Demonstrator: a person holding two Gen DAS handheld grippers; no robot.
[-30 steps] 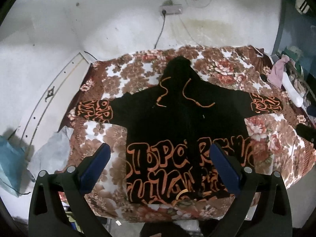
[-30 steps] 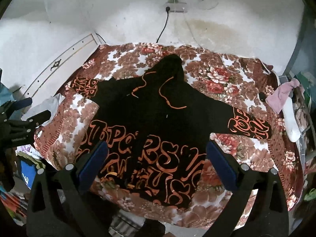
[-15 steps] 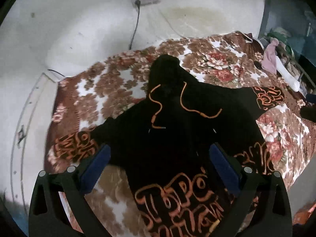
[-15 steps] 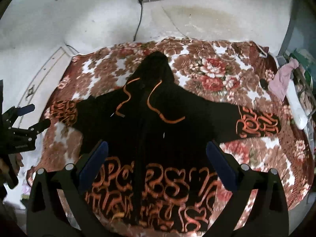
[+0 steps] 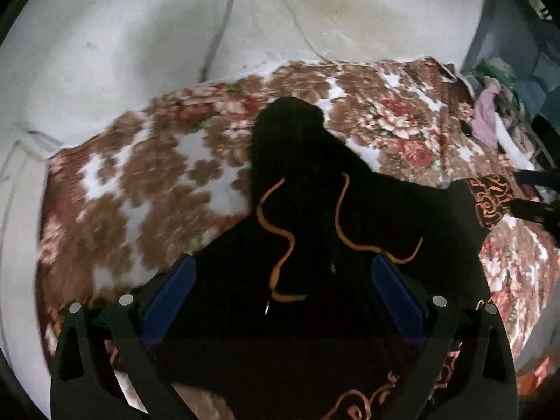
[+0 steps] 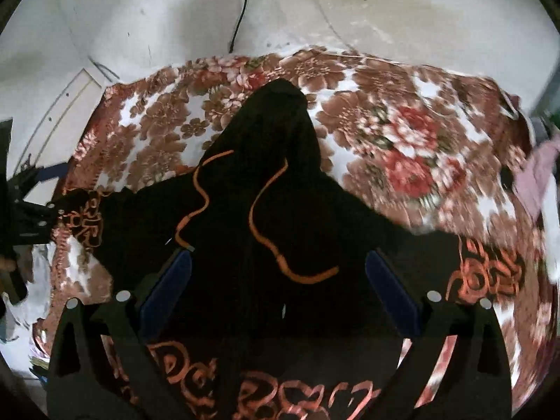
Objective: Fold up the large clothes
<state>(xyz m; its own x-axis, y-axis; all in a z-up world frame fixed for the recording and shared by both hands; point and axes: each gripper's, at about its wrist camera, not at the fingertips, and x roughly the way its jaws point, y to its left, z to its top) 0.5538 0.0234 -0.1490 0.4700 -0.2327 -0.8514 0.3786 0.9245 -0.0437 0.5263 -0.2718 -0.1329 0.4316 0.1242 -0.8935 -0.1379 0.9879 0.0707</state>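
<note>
**One hoodie, two spread grippers above it**

One black hooded sweatshirt with orange lettering [image 5: 315,210] [image 6: 280,210] lies flat, front up, on a single brown-and-white floral blanket [image 5: 140,182] [image 6: 402,147] that covers a bed against a white wall [image 5: 140,35]. Its hood points toward the wall, and its two sleeves stretch out to either side, each ending in orange script. Two orange drawstrings [image 5: 280,241] [image 6: 280,241] curl down across the chest.

Two grippers are in view, one per camera. The left gripper [image 5: 280,301] hangs over the chest with its two blue-padded fingers [image 5: 168,297] wide apart and nothing between them; the drawstring ends lie in the gap below. The right gripper [image 6: 278,297] hangs likewise over the chest, its blue-padded fingers [image 6: 392,294] spread and holding nothing, with the band of orange lettering just beneath it.

A pink cloth [image 5: 484,115] lies past the blanket's right edge. One black power cord [image 6: 241,7] runs down the wall.
</note>
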